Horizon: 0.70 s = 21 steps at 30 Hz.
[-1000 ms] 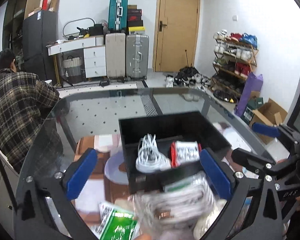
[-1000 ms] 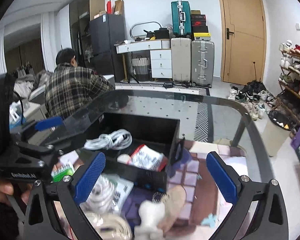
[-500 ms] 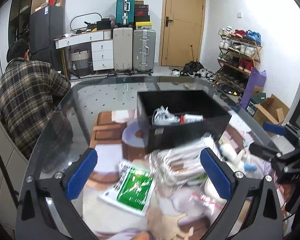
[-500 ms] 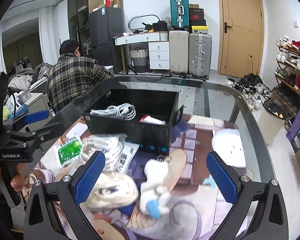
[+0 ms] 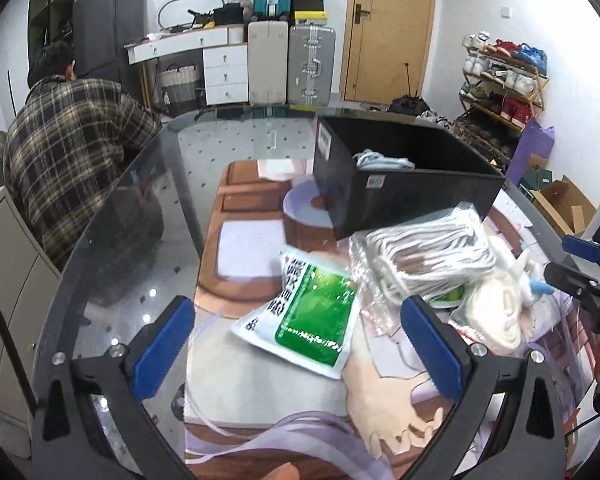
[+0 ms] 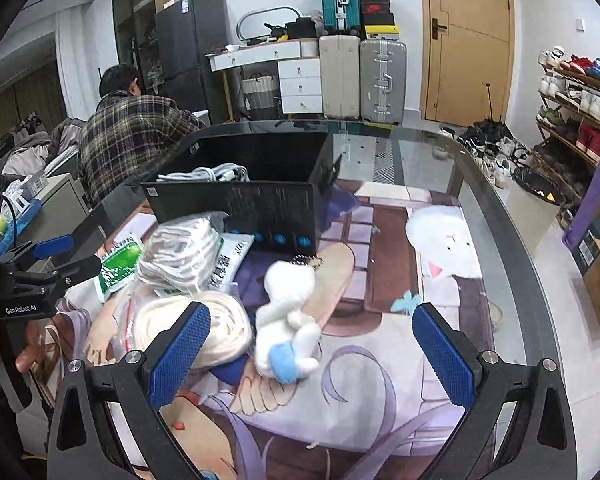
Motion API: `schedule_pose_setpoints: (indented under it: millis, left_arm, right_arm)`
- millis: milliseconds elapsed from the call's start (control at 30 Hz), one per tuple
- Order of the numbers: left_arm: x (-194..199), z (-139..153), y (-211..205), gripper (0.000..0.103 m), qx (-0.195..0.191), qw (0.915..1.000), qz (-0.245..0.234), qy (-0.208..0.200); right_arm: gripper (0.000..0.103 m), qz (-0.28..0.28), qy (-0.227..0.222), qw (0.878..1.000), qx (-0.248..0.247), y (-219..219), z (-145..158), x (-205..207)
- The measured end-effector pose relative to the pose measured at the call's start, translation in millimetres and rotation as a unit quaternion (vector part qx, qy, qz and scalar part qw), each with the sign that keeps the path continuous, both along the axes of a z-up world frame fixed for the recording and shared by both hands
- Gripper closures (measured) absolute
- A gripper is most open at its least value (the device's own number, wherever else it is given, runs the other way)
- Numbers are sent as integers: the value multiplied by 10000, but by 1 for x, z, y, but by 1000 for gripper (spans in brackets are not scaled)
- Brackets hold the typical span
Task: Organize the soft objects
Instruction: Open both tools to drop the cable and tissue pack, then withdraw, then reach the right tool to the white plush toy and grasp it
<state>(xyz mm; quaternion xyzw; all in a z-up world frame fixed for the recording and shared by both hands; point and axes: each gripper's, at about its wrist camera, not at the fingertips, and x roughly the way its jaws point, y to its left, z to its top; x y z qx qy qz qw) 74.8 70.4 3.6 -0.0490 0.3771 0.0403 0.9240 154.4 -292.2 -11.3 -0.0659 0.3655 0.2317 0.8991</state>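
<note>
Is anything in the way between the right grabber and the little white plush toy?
Nothing visible is. The white plush toy lies on the mat just ahead of the right gripper, whose jaws are open and empty.

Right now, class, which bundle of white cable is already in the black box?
The loose coil inside the black box, not bagged. The other bundle is sealed in a clear bag and lies outside, in front of the box.

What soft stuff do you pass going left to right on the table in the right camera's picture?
Green packet → clear bag of white cables → coiled cream rope → white plush toy.
</note>
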Motion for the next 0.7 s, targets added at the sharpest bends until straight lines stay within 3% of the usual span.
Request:
schedule_pose_setpoints:
  millis: [700]
  left_arm:
    - [24, -25, 6, 0, 59, 9972, -10, 746]
  right_arm:
    - [0, -115, 500, 9973, -530, 9, -33, 36]
